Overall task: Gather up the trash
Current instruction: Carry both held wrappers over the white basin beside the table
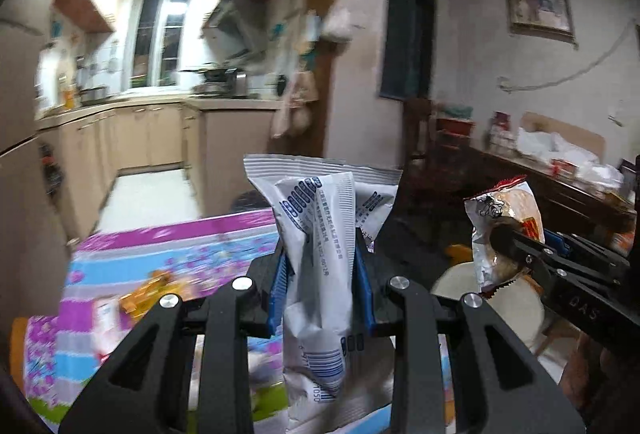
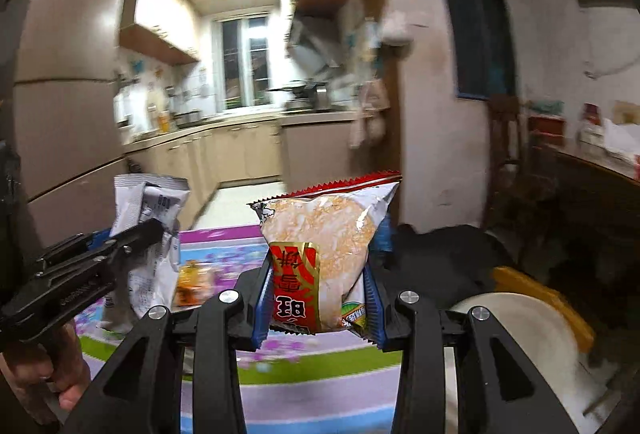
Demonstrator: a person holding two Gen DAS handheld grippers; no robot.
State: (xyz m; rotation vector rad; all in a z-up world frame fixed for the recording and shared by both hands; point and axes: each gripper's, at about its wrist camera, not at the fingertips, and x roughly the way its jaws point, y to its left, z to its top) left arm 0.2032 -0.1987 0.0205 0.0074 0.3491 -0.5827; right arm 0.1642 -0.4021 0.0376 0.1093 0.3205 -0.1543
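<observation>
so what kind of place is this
Likely a home: a kitchen with beige base cabinets and a window, a framed picture on the wall, a floral-cloth table.

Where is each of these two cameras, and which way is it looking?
Left wrist view: on the left gripper, looking along its fingers at the white wrapper it grips, toward the kitchen; the right gripper shows at the right edge.
Right wrist view: on the right gripper, facing the snack pack it grips; the left gripper and a hand show at the left edge.
Shared: both packets, the floral table, the kitchen.
</observation>
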